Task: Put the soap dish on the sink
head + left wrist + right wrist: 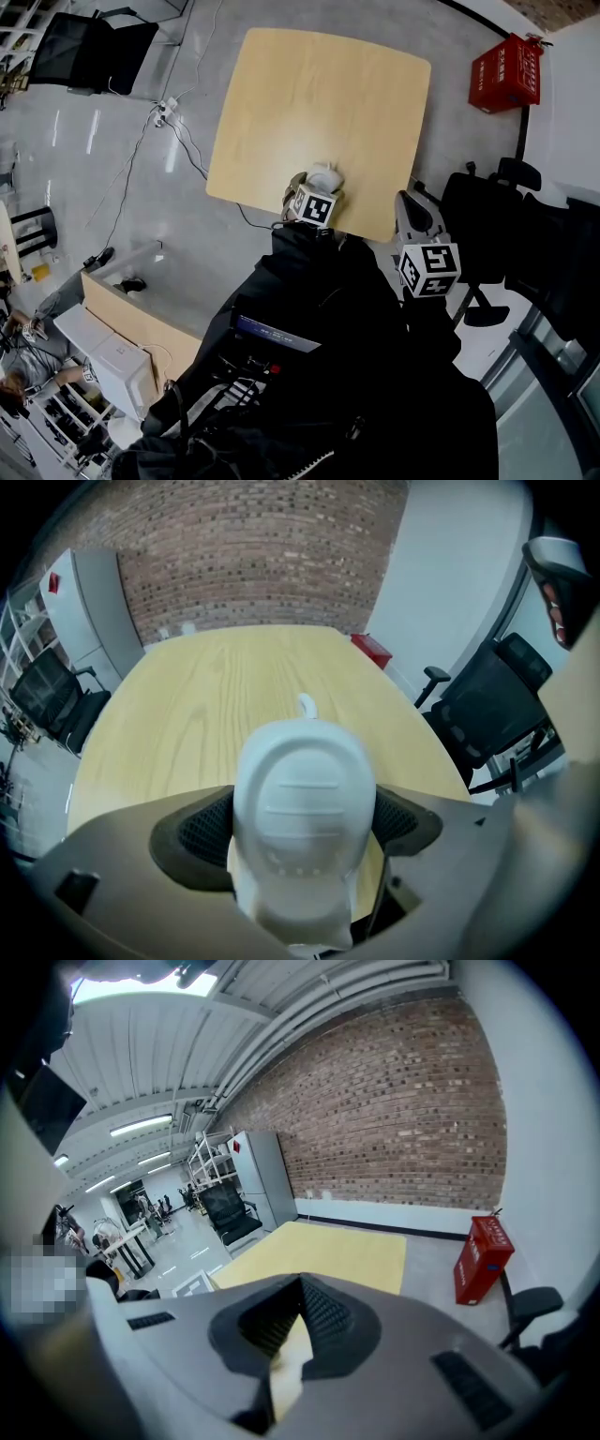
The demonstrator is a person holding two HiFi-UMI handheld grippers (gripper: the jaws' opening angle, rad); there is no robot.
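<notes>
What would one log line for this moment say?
left gripper: shut on white plastic soap dish | dish: held over light wooden table | right gripper: shut, empty | sink: not in view

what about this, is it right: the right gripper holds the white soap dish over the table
Not quite: it is the left gripper that holds the white soap dish over the table, as the left gripper view shows.

The pale wooden table (319,112) is shown steeply from overhead, closely in the left gripper view, distantly in the right.
</notes>
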